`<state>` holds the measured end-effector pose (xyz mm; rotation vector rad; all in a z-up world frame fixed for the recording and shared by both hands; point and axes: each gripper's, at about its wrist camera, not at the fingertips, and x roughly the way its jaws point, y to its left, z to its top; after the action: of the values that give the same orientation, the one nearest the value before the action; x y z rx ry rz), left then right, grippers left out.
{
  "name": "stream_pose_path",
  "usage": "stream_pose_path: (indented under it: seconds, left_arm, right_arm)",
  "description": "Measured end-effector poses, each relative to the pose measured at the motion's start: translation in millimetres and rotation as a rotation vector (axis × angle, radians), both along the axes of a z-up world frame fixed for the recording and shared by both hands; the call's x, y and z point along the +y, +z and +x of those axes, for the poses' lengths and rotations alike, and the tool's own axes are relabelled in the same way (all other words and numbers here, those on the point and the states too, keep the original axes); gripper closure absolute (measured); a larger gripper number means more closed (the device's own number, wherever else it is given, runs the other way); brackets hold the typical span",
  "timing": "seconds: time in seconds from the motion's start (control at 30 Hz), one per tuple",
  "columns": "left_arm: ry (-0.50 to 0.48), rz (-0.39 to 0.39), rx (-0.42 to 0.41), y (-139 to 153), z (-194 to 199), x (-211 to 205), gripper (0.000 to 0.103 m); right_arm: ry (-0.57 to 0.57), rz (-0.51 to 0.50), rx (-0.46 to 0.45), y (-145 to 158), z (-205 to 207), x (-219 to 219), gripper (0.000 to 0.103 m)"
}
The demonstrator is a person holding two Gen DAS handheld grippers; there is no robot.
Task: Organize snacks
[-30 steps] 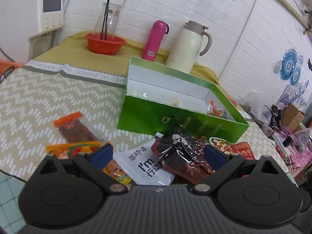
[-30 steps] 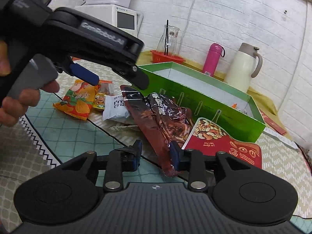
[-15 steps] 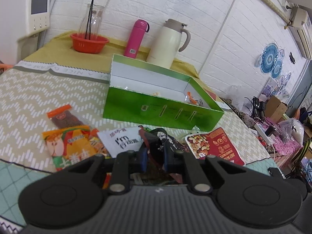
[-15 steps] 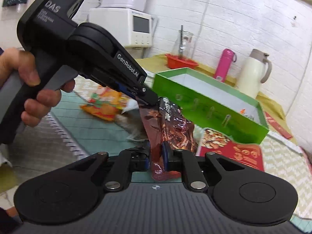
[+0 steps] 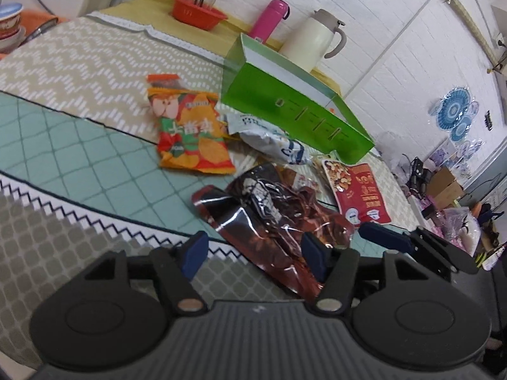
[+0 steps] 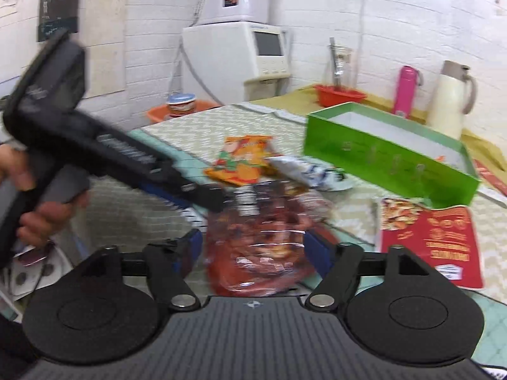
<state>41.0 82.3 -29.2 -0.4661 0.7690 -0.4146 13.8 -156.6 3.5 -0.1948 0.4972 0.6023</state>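
Observation:
A shiny dark red snack packet (image 5: 275,221) lies flat on the tablecloth, its lower end between the pads of my left gripper (image 5: 252,252). Those jaws are opening and do not press on it. In the right wrist view, the same packet (image 6: 256,247) sits blurred between the wide-apart pads of my right gripper (image 6: 253,250), whose jaws are also opening. The left gripper (image 6: 212,194) reaches in from the left, its tip by the packet's top. Behind stands the open green box (image 5: 294,117) (image 6: 389,161).
An orange chips bag (image 5: 190,133), a white packet (image 5: 269,136) and a red nut packet (image 5: 358,196) lie near the box. A red basket (image 5: 198,15), pink bottle (image 5: 269,15) and cream jug (image 5: 317,41) stand behind. A hand (image 6: 41,218) holds the left gripper.
Half a second ago both grippers were shut on the dark red packet and held it up. Both have opened, the packet lies on the table, and the left gripper has drawn back.

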Motion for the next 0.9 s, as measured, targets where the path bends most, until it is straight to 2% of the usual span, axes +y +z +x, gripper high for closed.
stream_pose_path:
  seconds: [0.07,0.23,0.37,0.4,0.43,0.57,0.63,0.73,0.83,0.9]
  left_arm:
    - [-0.028,-0.023,0.006,-1.4,-0.5,-4.3,0.037]
    - [-0.034,-0.015,-0.011,-1.3,9.6,-15.4,0.036]
    - [-0.012,-0.008,-0.029,-0.7,24.6,-13.1,0.035]
    - [-0.003,-0.014,-0.030,-1.0,27.7,-11.6,0.035]
    - [0.002,-0.017,-0.031,-1.0,30.7,-11.1,0.034]
    - [-0.004,0.019,-0.061,-1.3,38.0,-14.8,0.034]
    - [-0.004,0.033,-0.069,-1.3,39.4,-17.1,0.034]
    - [0.004,0.033,-0.028,1.1,36.2,-14.8,0.034]
    - [0.020,0.055,0.001,3.8,21.2,-6.7,0.034]
    - [0.011,0.063,0.008,4.2,11.8,-3.0,0.034]
  right_arm:
    - [-0.001,0.022,0.014,-0.4,14.1,-8.3,0.000]
    - [-0.026,0.099,0.135,-13.1,51.7,-25.8,0.000]
    - [-0.020,0.143,0.201,-21.6,53.7,-29.2,0.000]
    - [-0.004,0.157,0.209,-23.1,51.0,-28.7,0.003]
    - [0.007,0.170,0.211,-23.5,48.5,-29.4,0.013]
    - [0.002,0.155,0.206,-21.2,36.3,-25.9,0.027]
    - [0.031,0.145,0.213,-20.3,30.3,-24.8,0.026]
    - [0.037,0.108,0.181,-16.1,26.5,-25.3,0.025]
    - [0.013,0.104,0.154,-11.4,30.9,-30.3,0.015]
    - [0.007,0.109,0.150,-10.5,35.4,-32.0,0.014]
